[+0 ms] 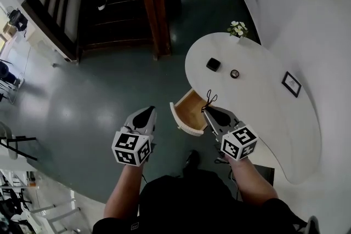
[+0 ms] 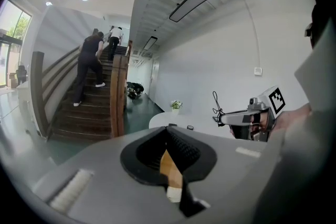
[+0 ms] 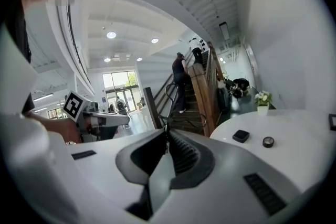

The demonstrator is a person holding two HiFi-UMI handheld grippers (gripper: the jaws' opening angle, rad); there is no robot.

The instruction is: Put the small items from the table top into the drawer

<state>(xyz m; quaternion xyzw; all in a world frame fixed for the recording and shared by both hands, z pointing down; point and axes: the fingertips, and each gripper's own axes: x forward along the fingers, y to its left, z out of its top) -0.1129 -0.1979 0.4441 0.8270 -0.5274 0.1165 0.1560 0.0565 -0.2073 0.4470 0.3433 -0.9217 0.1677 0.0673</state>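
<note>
A wooden staircase rises at 11 o'clock from the dark green floor; a person in dark clothes climbs it.

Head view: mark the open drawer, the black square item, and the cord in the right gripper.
open drawer (image 1: pixel 191 108), head view, wooden floor inside.
black square item (image 1: pixel 213 64), head view, top face.
cord (image 1: pixel 210 99), head view, its upper loop.
</note>
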